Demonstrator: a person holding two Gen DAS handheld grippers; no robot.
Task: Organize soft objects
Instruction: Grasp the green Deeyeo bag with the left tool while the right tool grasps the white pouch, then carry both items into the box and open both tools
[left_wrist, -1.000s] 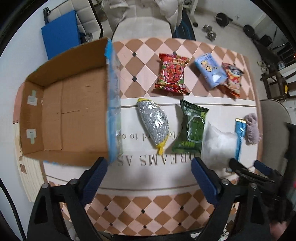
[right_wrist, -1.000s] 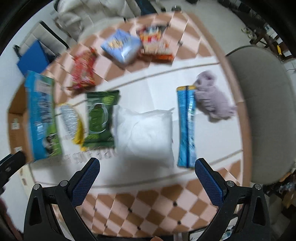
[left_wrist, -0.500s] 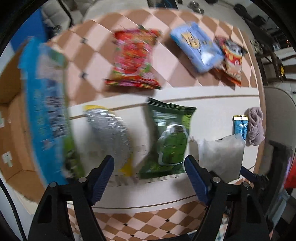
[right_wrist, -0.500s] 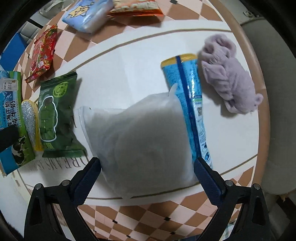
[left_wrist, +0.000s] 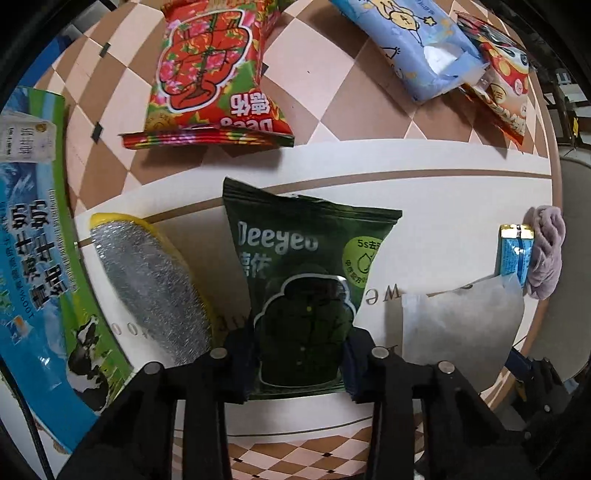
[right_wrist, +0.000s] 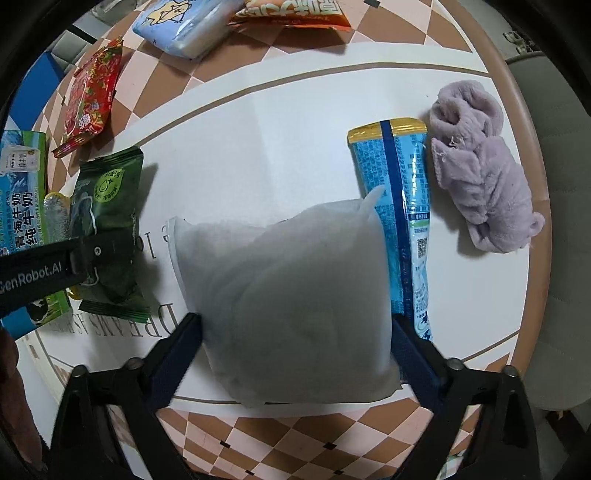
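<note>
A dark green Deeyeo pack lies flat on the white middle of the table. My left gripper points down and is shut on its lower half, one finger on each long side. A soft white pillow-like bag lies to its right. My right gripper straddles the bag's near end, jaws wide and closing, with the pads at the bag's edges and no squeeze visible. The green pack and the left gripper's black body also show in the right wrist view.
A silver-and-yellow pouch and a blue-green printed box wall lie left of the green pack. Red pack, light-blue tissue pack and orange snack bag sit farther back. Long blue packet and lilac cloth lie right, near the table's edge.
Both grippers have come down toward the table. The left one has shut onto the green pack. The right one has lowered around the white bag and narrowed a little.
</note>
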